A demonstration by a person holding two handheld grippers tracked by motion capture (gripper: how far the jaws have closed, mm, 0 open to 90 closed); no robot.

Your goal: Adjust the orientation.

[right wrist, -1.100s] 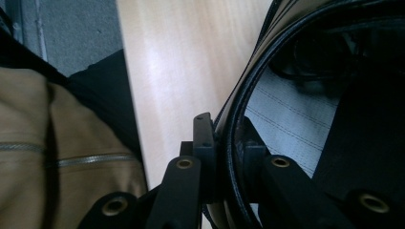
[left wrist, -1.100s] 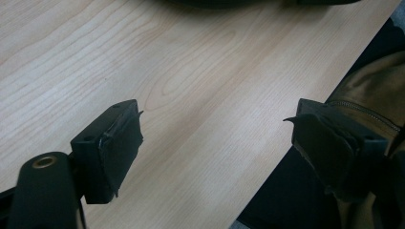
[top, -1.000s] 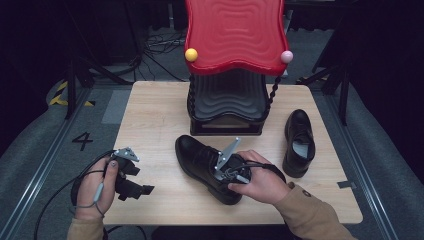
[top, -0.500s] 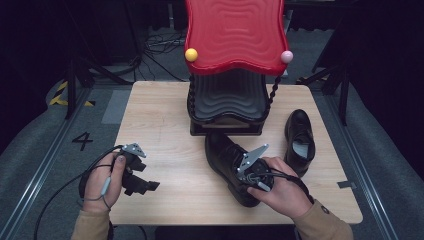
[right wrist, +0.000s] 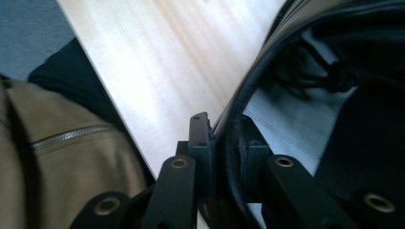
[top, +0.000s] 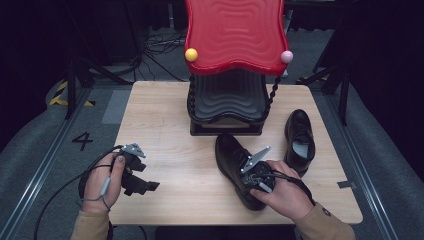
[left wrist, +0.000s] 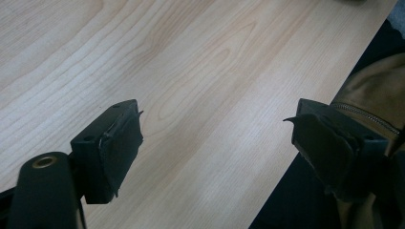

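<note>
Shoe lies on the surface just in front of the red rack, near the second shoe. Its collar rim is thin, so it could slip out and drop if the hand tilts. Right gripper is nearly closed and, as far as the dark view shows, pinches that rim. Left gripper hangs wide apart, holding nothing.

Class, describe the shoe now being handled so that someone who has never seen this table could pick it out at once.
Start at the red wavy-topped rack at the back of the wooden table. Just in front of its black base lies a black lace-up shoe, angled toward the near edge. Unlike the other shoe lying free to the right, this one has its collar pinched by the right hand-held gripper.
</note>
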